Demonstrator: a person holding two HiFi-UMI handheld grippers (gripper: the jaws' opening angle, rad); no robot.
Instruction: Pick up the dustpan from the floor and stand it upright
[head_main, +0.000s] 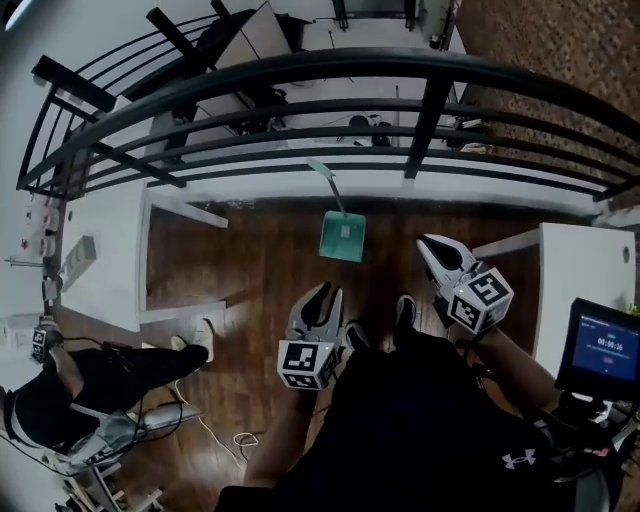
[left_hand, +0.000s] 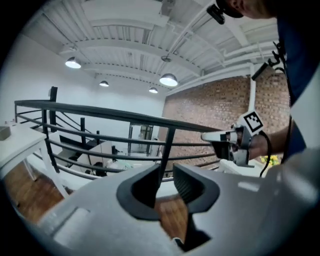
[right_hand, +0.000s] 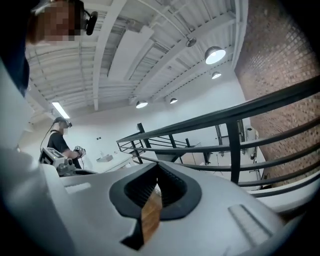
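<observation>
The green dustpan (head_main: 342, 237) rests on the floor (head_main: 250, 262) ahead of and between both tongs, seemingly propped upright by the railing (head_main: 300, 72), so the left tongs (head_main: 320, 300) gape empty and the right tongs (head_main: 431, 245) are clenched on nothing.

Round ceiling lamps (left_hand: 168, 79) glow bright. The wooden floor (head_main: 260, 250) is darker. The railing (head_main: 330, 60) bends near the dark, rounded edges, and close things look blurry.

The dustpan (head_main: 342, 237) looks teal, the floor (head_main: 255, 265) brown wood-grain, the railing (head_main: 300, 68) black.
</observation>
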